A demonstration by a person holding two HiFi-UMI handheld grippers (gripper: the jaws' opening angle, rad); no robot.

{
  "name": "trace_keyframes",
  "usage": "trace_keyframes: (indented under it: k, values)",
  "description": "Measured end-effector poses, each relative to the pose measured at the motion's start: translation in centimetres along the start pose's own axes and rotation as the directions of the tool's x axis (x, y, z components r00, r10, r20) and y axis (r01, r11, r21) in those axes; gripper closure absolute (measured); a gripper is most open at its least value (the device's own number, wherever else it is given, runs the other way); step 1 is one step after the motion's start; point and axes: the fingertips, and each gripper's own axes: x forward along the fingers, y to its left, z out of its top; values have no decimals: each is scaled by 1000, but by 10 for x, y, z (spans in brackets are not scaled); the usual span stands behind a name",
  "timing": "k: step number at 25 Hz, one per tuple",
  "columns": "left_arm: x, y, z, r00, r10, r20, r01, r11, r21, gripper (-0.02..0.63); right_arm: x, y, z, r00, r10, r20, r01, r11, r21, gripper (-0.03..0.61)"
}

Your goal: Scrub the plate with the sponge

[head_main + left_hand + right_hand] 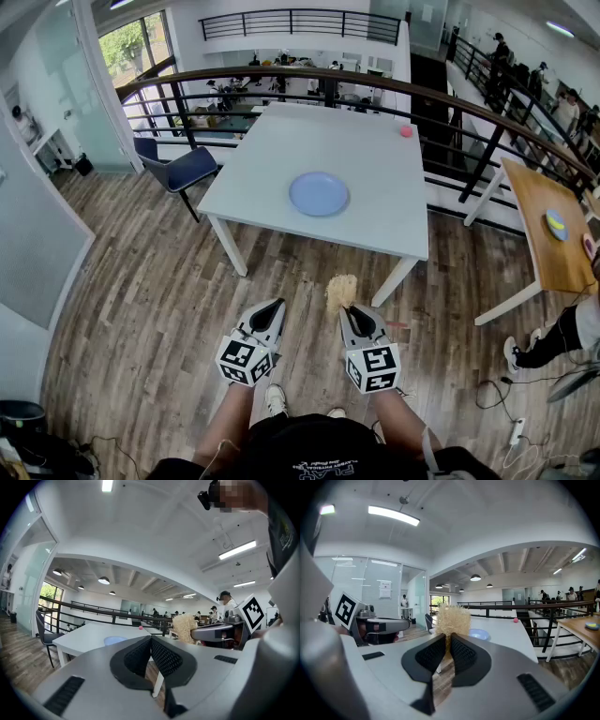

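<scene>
At left, left gripper [277, 304]: fingers [138, 657] pressed together, nothing between them, held over the wooden plank floor [141, 309]. Just right of those fingers, right gripper [349, 309]: fingers clamped on a pale straw-coloured fibrous sponge [341, 289], its tuft sticking out past the tips. Ahead of both pairs of fingers and well apart from them: round light-blue plate [319, 194], flat on the white rectangular counter [281, 150]. Farther ahead, right of the right fingers, near the counter's far edge: small pink ball [406, 131].
</scene>
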Motion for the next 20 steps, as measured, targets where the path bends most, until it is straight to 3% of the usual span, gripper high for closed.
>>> trace_keyframes:
  k: [9, 20]
  values:
    - [-30, 0, 1, 1000, 6, -9, -6, 1000, 0, 601, -25, 16, -6, 1000, -26, -18, 26, 1000, 0, 535]
    - [-39, 49, 9, 1000, -6, -5, 6, 1000, -8, 601, 8, 46, 3, 1000, -31, 4, 31, 999, 36, 534]
